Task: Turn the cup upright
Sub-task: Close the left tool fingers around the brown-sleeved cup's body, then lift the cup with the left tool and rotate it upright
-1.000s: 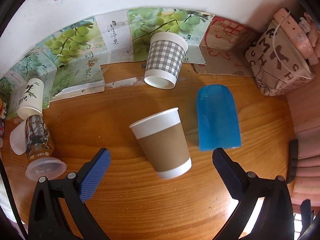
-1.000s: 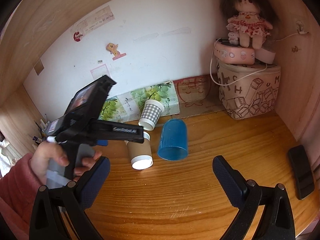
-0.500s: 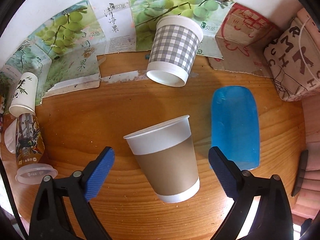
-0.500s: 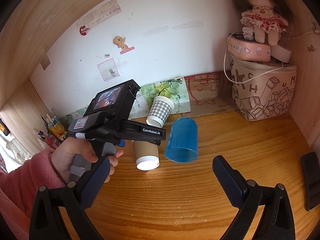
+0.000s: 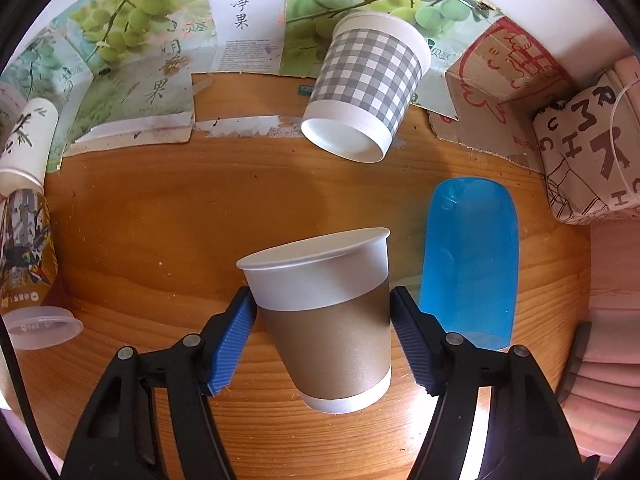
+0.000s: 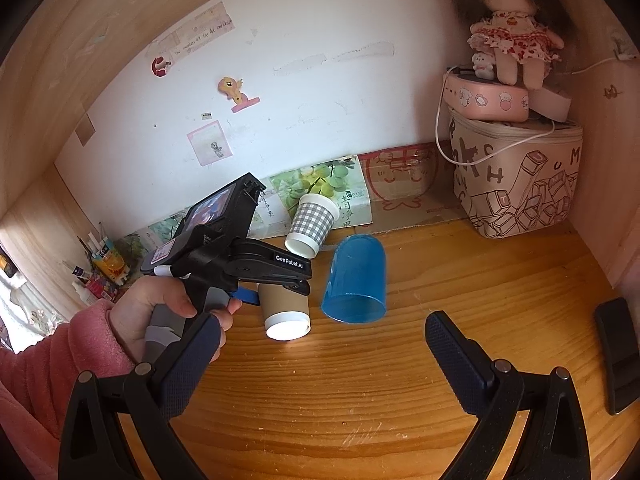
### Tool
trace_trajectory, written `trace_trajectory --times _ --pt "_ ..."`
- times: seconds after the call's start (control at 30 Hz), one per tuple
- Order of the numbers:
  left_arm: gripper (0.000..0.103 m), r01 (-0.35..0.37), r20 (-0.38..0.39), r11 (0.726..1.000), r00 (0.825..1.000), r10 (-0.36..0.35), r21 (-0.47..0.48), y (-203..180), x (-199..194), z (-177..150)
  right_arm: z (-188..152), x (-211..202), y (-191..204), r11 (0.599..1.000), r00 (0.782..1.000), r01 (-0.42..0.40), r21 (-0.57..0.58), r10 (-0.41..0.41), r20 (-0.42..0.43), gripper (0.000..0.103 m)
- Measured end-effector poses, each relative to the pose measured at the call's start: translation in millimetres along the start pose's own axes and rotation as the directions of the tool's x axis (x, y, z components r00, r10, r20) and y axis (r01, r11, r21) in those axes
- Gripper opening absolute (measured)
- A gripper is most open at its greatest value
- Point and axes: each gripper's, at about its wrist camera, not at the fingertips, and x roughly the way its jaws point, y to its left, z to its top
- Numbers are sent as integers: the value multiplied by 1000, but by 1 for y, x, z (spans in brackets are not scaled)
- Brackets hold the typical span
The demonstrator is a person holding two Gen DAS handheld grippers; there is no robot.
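So the wooden desk point(image 6: 360, 400) is a walled alcove: white wall at the back, wood panels on both sides, and lots of bare wood toward the front, which is where I'd guess the open room for a swing is. Back right is the printed bag point(image 6: 520, 184) with a doll on top, well clear. Closer in, the blue cup point(image 5: 468, 264) lies on its side just to the right of the action, near the right pad, and the checkered cup point(image 5: 368, 84) leans against the back cartons, a bit apart. The task's thing, the brown paper cup point(image 5: 332, 320), lies on its side mid-desk, rim pointing toward the back wall and base toward the front edge. Its long axis runs pretty much along the left gripper point(image 5: 322, 304), which has its blue pads on either side of the sleeve, touching or right about touching, so it looks pinched though I can't swear how firmly. The right gripper point(image 6: 320, 348) sits spread wide and holding nothing, well back from the cups. My read: the left one does the flip, tipping the rim up, and the blue cup is what might get bumped.
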Motion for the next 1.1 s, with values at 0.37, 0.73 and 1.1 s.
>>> trace_trajectory --times 0.37,0.73,1.1 --pt "71 6 34 1000 999 -7 23 24 -26 -27 -11 -14 14 1000 1000 -10 -24 11 18 103" --pt "71 -18 41 997 999 16 70 27 -65 -92 -32 -46 50 997 998 -33 -77 36 42 102" --pt "71 -40 14 996 999 39 75 56 -76 -165 -73 -78 87 995 999 -46 -87 47 1 102"
